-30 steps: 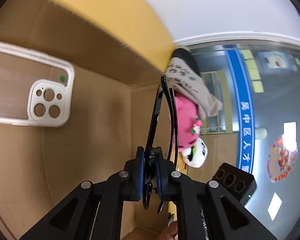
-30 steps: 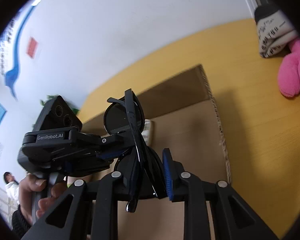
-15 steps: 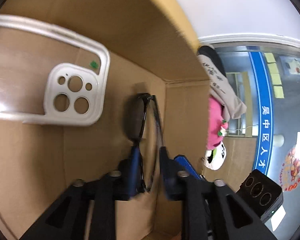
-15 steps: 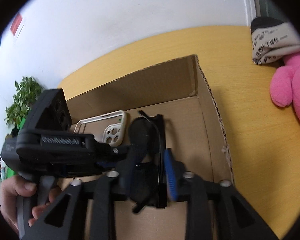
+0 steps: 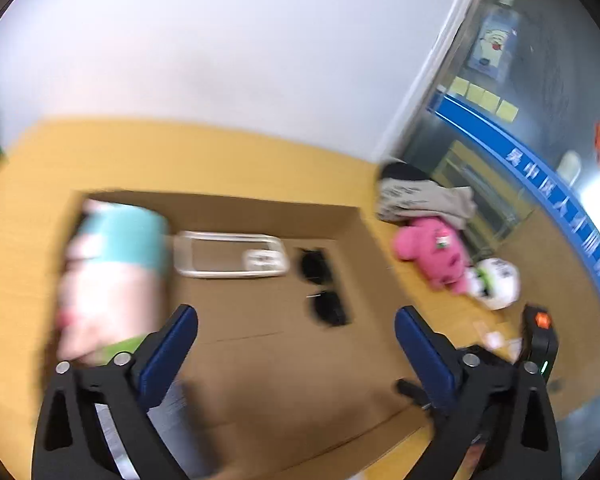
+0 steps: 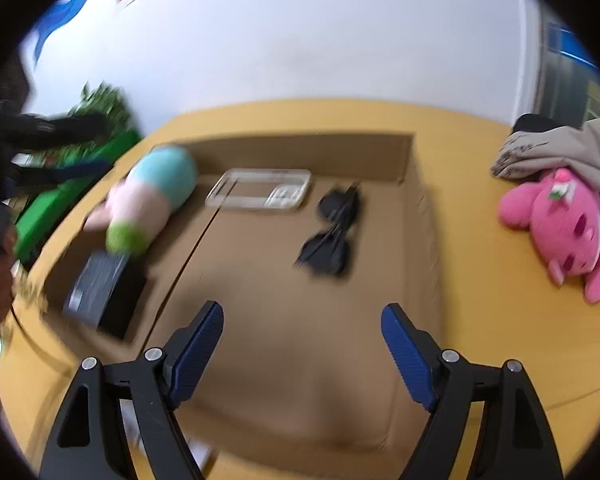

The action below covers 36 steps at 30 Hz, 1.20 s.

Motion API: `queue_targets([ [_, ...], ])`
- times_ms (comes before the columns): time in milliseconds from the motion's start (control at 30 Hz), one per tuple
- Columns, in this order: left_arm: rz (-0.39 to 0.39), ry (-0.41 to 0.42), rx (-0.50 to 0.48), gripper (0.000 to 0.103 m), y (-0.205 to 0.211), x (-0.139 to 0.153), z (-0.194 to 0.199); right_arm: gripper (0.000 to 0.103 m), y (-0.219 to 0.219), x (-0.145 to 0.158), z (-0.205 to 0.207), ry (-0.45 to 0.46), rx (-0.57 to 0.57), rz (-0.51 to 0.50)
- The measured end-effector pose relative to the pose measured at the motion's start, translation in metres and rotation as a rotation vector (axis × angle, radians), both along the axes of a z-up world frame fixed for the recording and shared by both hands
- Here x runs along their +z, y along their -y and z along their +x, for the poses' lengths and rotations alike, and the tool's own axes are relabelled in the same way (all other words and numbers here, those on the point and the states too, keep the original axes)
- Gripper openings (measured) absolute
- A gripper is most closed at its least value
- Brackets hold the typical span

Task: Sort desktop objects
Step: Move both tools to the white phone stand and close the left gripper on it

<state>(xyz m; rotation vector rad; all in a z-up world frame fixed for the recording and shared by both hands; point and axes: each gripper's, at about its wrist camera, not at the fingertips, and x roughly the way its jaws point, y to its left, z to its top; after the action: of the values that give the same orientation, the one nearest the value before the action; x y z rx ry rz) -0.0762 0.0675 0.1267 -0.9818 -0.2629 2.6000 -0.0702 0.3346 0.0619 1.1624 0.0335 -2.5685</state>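
Black sunglasses lie folded on the floor of the open cardboard box, right of a white phone case. They also show in the right wrist view beside the phone case. My left gripper is open and empty above the box. My right gripper is open and empty above the box. A pastel plush and a dark flat box lie at the box's left side.
A pink plush toy, a beige cloth and a white panda toy lie on the yellow table right of the box. A green object and a plant are at the left.
Both grippers let go of the sunglasses, opened wide and pulled back up out of the box. The sunglasses now lie on the box floor.
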Motion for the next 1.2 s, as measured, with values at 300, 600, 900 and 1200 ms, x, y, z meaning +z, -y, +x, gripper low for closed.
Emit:
queue_targets([
  [300, -0.221, 0.018, 0.168, 0.101, 0.057, -0.07, 0.091, 0.081, 0.022, -0.031, 0.055, -0.007, -0.055, 0.042],
  [600, -0.141, 0.017, 0.123, 0.101, 0.078, -0.08, 0.112, 0.081, 0.021, -0.015, 0.087, -0.046, -0.035, -0.053],
  [900, -0.034, 0.133, -0.047, 0.101, 0.024, -0.108, 0.123, 0.081, 0.052, -0.038, 0.13, 0.013, 0.103, -0.08],
  [1200, -0.032, 0.269, -0.11, 0.064, -0.018, -0.151, 0.109, 0.059, 0.07, -0.082, 0.104, 0.084, 0.078, -0.051],
])
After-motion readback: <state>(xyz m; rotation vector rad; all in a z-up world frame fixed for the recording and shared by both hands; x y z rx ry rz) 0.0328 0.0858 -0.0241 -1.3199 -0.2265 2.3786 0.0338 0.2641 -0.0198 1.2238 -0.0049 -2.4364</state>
